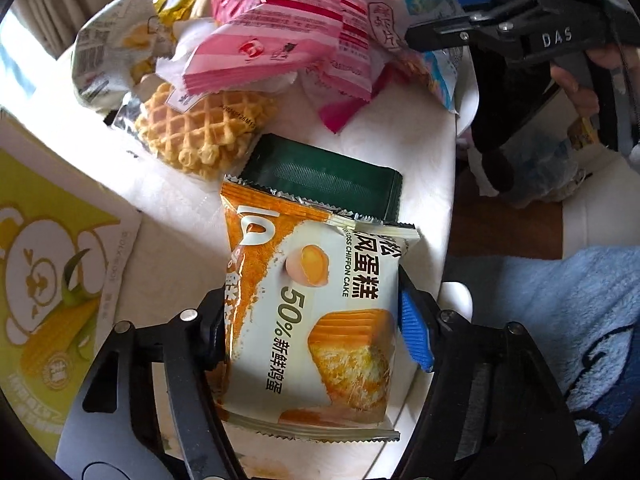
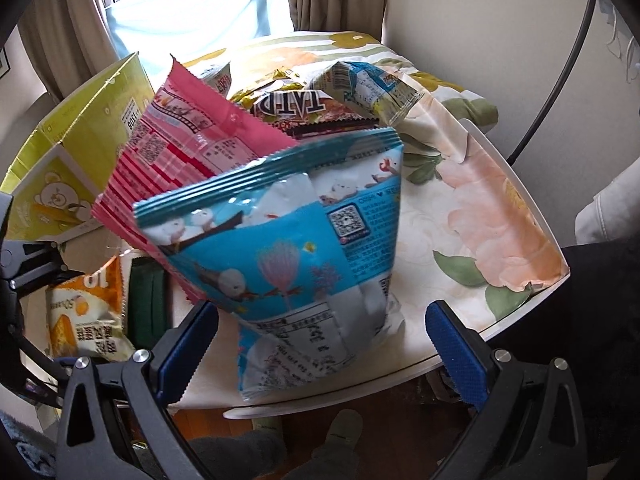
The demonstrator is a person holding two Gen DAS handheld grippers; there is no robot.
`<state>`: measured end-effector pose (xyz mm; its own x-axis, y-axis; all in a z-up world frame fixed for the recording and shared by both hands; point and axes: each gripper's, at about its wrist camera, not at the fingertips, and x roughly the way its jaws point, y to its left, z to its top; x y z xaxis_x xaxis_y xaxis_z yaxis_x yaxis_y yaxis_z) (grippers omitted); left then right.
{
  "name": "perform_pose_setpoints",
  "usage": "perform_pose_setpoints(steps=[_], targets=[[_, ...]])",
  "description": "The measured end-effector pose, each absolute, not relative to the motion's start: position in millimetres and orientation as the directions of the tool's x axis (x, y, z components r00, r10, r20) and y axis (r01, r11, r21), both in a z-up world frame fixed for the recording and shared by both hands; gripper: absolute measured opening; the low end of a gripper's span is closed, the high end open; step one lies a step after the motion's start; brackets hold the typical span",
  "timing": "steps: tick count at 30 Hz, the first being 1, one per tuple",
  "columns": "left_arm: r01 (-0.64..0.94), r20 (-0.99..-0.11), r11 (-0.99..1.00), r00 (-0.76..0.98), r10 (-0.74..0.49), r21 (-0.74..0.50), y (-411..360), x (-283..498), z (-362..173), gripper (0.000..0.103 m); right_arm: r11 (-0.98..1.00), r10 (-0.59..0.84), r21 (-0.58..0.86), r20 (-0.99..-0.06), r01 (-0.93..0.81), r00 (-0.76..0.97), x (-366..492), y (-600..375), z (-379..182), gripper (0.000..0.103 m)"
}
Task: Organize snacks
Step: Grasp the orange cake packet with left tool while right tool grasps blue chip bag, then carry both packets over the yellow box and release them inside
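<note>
My left gripper (image 1: 312,320) is shut on an orange-and-white chiffon cake packet (image 1: 316,312), its fingers (image 1: 416,336) pressing both sides, low over the white table (image 1: 400,144). A dark green packet (image 1: 324,176) lies just beyond it. The cake packet also shows in the right wrist view (image 2: 88,320). My right gripper (image 2: 320,344) is open, its blue pads (image 2: 456,356) wide apart around the lower end of a blue-and-white snack bag (image 2: 288,256), not pressing it. A pink packet (image 2: 192,148) leans behind the blue bag.
A pile of snacks fills the table's far side: a waffle packet (image 1: 204,128), pink packets (image 1: 280,40), a brown packet (image 2: 296,112). A yellow-green cardboard box (image 1: 52,292) stands at the left. A floral cloth (image 2: 472,200) covers the table's right part. The table edge (image 2: 328,400) is near.
</note>
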<state>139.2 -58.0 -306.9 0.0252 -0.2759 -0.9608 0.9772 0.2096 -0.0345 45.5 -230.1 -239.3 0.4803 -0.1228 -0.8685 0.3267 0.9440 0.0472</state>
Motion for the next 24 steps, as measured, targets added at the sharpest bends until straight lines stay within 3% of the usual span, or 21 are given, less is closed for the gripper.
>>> perform_pose_setpoints(steps=[11, 13, 14, 16, 17, 24], targets=[[0.959, -0.957, 0.283, 0.064, -0.284, -0.02, -48, 146, -288, 0.064, 0.962, -0.093, 0.046, -0.871, 0.268, 0.482, 54, -238, -246, 0.101], [0.953, -0.955, 0.303, 0.074, -0.286, -0.017, -46, 148, -283, 0.064, 0.967, -0.058, 0.071, -0.873, 0.244, 0.485, 56, -238, -247, 0.09], [0.949, -0.955, 0.315, 0.079, -0.285, -0.016, -44, 148, -281, 0.064, 0.969, -0.036, 0.086, -0.876, 0.23, 0.48, 58, -238, -248, 0.078], [0.94, -0.955, 0.342, 0.095, -0.282, -0.007, -43, 148, -275, 0.064, 0.971, -0.026, 0.092, -0.876, 0.219, 0.481, 60, -240, -248, 0.073], [0.934, -0.954, 0.358, 0.105, -0.28, -0.002, -43, 148, -272, 0.064, 0.972, -0.017, 0.098, -0.875, 0.211, 0.485, 60, -242, -248, 0.066], [0.876, -0.945, 0.482, 0.177, -0.274, 0.024, -47, 148, -245, 0.064, 0.977, 0.028, 0.132, -0.858, 0.167, 0.513, 58, -256, -232, 0.06]])
